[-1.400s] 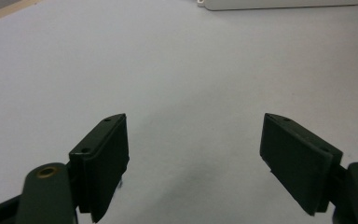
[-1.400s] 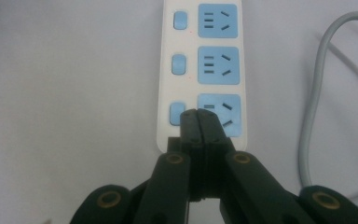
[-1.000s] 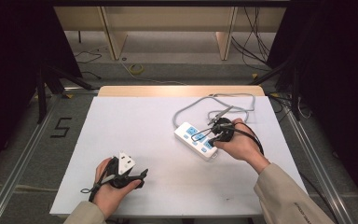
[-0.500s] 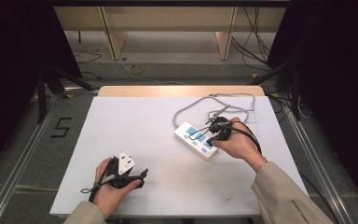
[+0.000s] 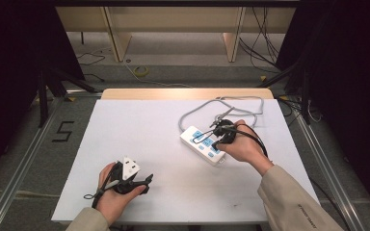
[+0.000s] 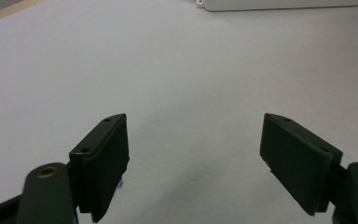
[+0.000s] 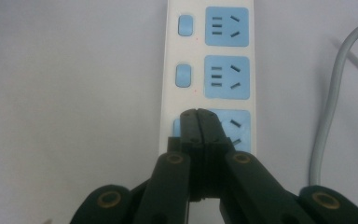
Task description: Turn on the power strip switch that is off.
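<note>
A white power strip (image 5: 200,143) with blue sockets and blue switches lies right of centre on the white table; its grey cable (image 5: 221,103) loops behind it. My right gripper (image 5: 215,143) is shut with nothing held. In the right gripper view its closed tips (image 7: 199,115) rest over the nearest blue switch and socket of the power strip (image 7: 209,60). My left gripper (image 5: 147,184) lies low near the front left edge, pointing right. The left gripper view shows it (image 6: 196,154) open over bare table, nothing between the jaws, with the power strip (image 6: 279,4) far ahead.
The white table sheet (image 5: 139,134) offers wide free room in the middle and at the left. The grey cable (image 7: 328,116) runs just right of the strip. A wooden edge (image 5: 183,94) borders the far side; metal rails flank the table.
The right hand has edged very slightly left over the power strip. The left hand and its gripper have stayed put.
</note>
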